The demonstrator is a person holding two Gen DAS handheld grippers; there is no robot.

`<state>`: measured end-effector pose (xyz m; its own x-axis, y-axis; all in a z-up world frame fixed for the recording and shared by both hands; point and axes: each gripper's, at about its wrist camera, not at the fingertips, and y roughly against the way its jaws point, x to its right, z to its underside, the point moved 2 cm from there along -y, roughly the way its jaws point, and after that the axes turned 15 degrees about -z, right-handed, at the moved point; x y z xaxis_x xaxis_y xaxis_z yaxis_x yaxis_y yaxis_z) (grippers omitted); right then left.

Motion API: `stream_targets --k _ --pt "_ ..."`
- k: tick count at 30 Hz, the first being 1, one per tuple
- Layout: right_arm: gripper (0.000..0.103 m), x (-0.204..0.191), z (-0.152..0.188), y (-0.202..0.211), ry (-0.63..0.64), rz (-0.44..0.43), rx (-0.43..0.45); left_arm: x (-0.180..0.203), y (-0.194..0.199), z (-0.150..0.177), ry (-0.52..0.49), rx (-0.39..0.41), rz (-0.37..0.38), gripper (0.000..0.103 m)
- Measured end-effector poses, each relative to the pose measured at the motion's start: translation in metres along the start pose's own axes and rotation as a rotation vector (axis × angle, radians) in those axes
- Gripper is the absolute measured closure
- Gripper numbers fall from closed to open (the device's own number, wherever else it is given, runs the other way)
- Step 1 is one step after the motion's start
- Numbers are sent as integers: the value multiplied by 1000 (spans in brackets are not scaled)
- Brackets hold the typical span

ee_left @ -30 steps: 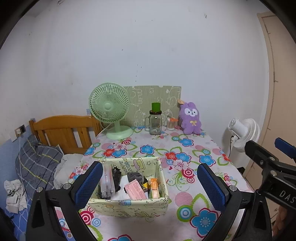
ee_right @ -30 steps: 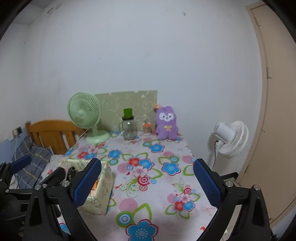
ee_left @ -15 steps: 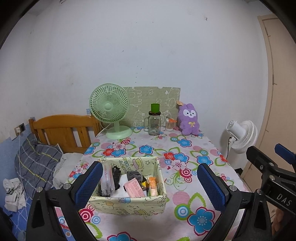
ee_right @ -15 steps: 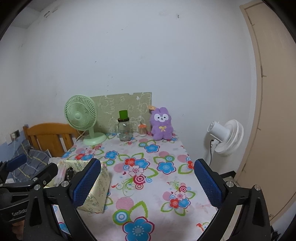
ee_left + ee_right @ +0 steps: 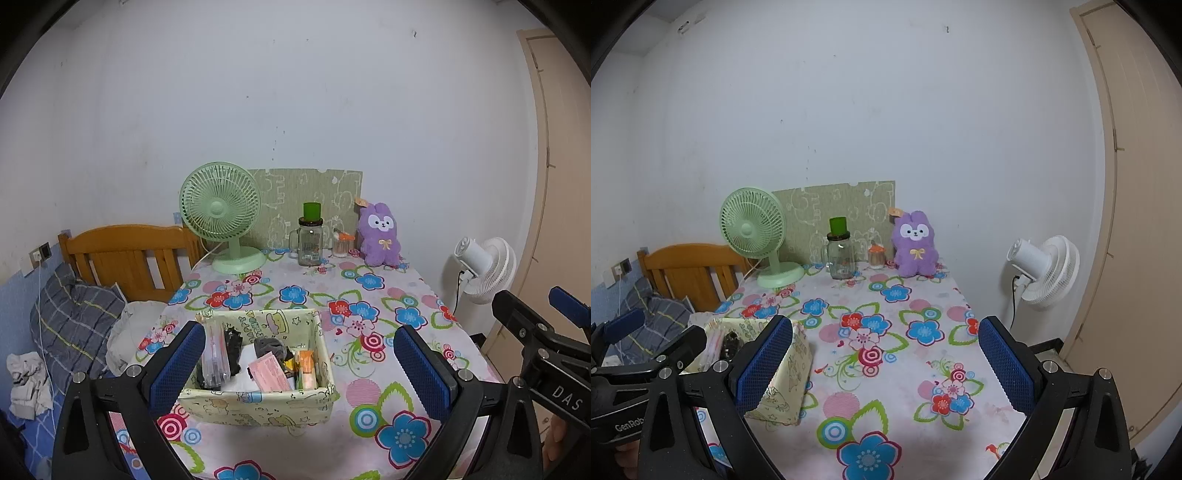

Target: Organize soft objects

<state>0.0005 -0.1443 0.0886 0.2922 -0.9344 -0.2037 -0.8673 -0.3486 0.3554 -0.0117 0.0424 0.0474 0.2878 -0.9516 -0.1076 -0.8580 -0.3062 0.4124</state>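
Note:
A purple plush bunny point(image 5: 380, 238) point(image 5: 916, 245) sits upright at the far right of the flowered table, against the wall. A pale green fabric box point(image 5: 258, 400) point(image 5: 786, 384) stands near the front left, holding a clear case, a grey soft item point(image 5: 269, 346), a pink packet and small tubes. My left gripper point(image 5: 299, 367) hovers open above the box, nothing between its blue pads. My right gripper point(image 5: 882, 365) is open too, over bare tablecloth right of the box, far short of the bunny.
A green desk fan point(image 5: 221, 218), a glass jar with a green lid point(image 5: 310, 240) and a small orange-lidded jar point(image 5: 341, 245) line the table's back. A white floor fan point(image 5: 1043, 267) and a door stand right. A wooden bed headboard point(image 5: 125, 254) and pillow lie left.
Both grippers have pulled back and risen a little, so the table, the box and the bunny look smaller and farther. Both stay open and nothing on the table moved.

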Motion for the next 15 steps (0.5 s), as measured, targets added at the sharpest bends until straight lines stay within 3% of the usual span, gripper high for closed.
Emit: stream_targets --k 15 --pt "1 0 0 -1 0 -1 -4 -1 0 1 5 -7 4 0"
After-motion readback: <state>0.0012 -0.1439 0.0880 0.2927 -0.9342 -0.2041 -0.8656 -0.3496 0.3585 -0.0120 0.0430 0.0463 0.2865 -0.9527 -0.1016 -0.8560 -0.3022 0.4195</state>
